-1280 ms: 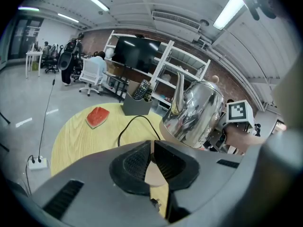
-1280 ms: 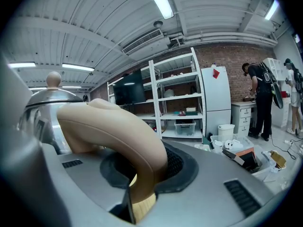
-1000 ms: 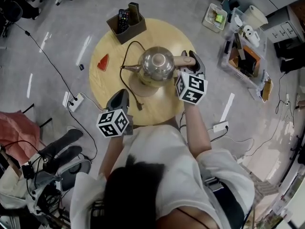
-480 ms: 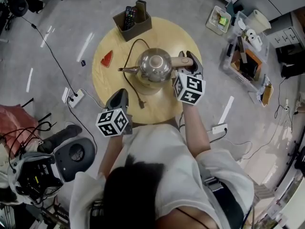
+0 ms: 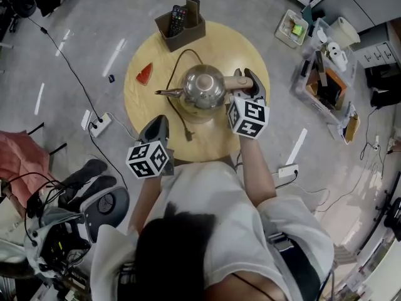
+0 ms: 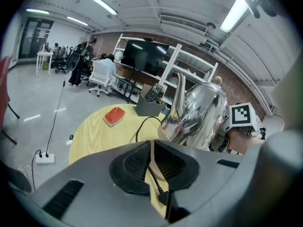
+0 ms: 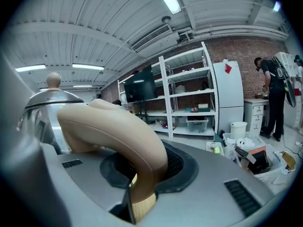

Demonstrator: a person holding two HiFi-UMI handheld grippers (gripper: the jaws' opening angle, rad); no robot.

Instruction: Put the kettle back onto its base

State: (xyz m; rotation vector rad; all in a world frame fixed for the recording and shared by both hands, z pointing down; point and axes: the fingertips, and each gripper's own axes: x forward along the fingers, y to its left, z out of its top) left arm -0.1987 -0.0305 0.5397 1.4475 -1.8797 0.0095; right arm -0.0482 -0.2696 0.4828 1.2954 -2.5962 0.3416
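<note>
- Kettle [image 5: 202,86] over base [image 5: 199,114], desk [image 5: 229,42] centre.
- Right hand-held gripper [image 5: 253,84], at three o'clock, clamps its handle [image 7: 118,141].
- Left hand-held gripper [image 5: 158,124], at seven o'clock: jaws together, empty.

Kettle [image 5: 202,86] mid-table, cord [image 5: 180,119] snaking across near side, remote box [image 5: 165,27] at far rim, tabletop [image 5: 241,47] open far right
</note>
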